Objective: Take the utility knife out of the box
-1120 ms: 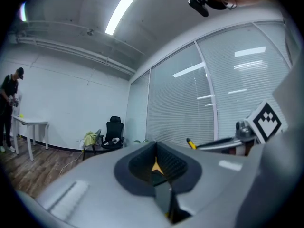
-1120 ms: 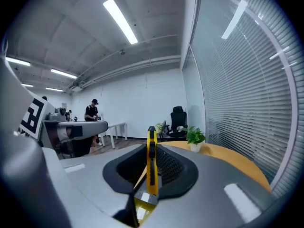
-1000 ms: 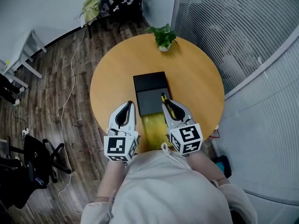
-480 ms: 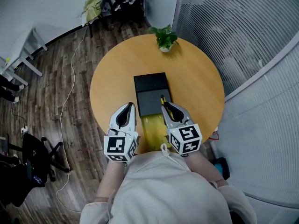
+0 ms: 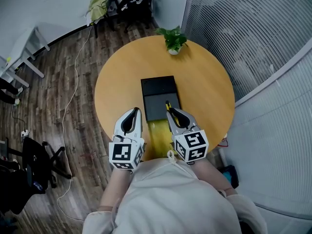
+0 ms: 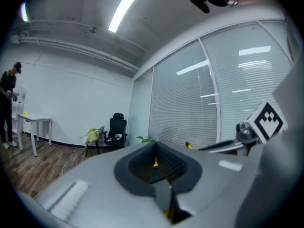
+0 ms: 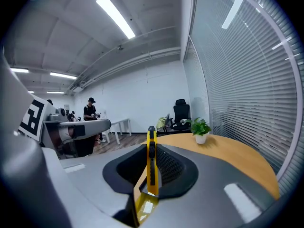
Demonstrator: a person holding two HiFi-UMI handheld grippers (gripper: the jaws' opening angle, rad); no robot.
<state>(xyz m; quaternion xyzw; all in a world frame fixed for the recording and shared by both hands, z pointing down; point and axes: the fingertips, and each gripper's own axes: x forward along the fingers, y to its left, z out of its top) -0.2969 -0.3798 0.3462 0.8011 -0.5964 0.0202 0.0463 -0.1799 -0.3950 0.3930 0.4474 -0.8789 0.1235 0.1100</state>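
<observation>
Right gripper (image 5: 170,112) pinches the utility knife (image 7: 151,161) over the near right edge of the box (image 5: 158,89) (left gripper (image 5: 132,112) jaws pressed together, empty), so grip firmly, lift clear, then lower it gently onto the bare desk (image 5: 207,84).

The box (image 5: 160,94) lies at the middle of the round worktop (image 5: 204,82); a plant (image 5: 174,39) stands at the far edge, behind the box; the left gripper (image 5: 135,110) is over the near edge, left of the box; the right gripper (image 5: 169,112) is at the box's near right corner, with the utility knife (image 5: 168,105) between its jaws; a flat piece (image 5: 158,135) lies between the two grippers.
</observation>
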